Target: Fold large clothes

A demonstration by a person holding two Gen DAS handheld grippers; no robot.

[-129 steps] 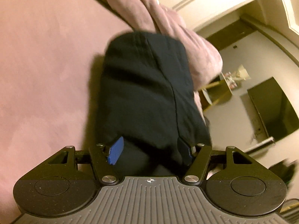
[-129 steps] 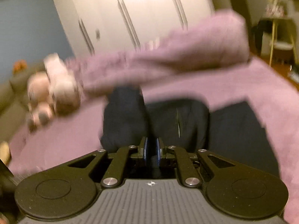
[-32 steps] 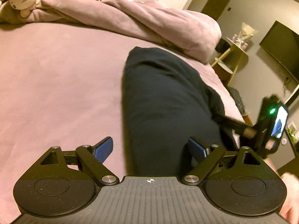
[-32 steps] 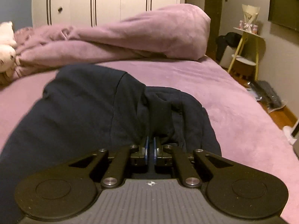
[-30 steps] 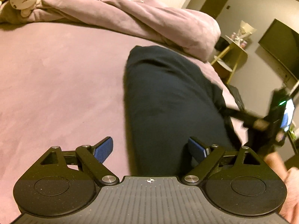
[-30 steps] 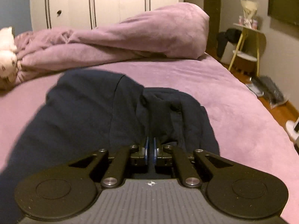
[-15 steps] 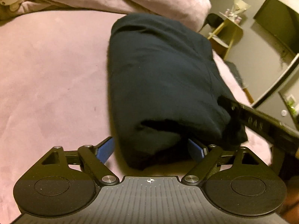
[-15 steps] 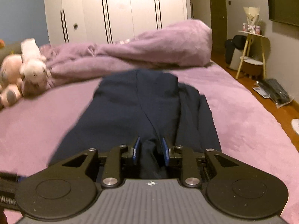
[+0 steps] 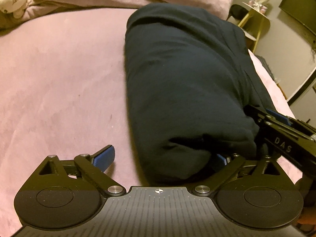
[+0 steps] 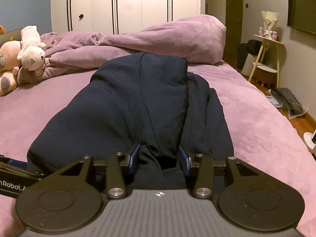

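— While the dark navy garment (image 10: 138, 106) lies folded into a long, thick bundle on the bed (image 10: 256, 130), what does its cloth look like?

— Soft and matte, with a raised seam running down its length and rounded, puffy edges. The near end bulges like a rolled cushion in the left wrist view. The bed's cover is a mauve, velvety plush with faint brush marks.

— How do the tools stand?

— The left gripper (image 9: 164, 157) is spread wide and its jaws are opening; the bundle's near end sits between them, with the left blue ribbed pad clear of the cloth and the other pad half hidden behind the fold. The right gripper (image 10: 159, 158) has its jaws opening too, with a ridge of the navy fabric between the blue pads; I cannot see that they press on it.

— What lies beyond?

— A crumpled purple duvet (image 10: 150, 41), thick and plushy, is heaped at the far end of the bed, just past the garment. Pale stuffed toys (image 10: 29, 53) rest against its left end. White wardrobe doors (image 10: 128, 6) with slim dark handles stand behind.
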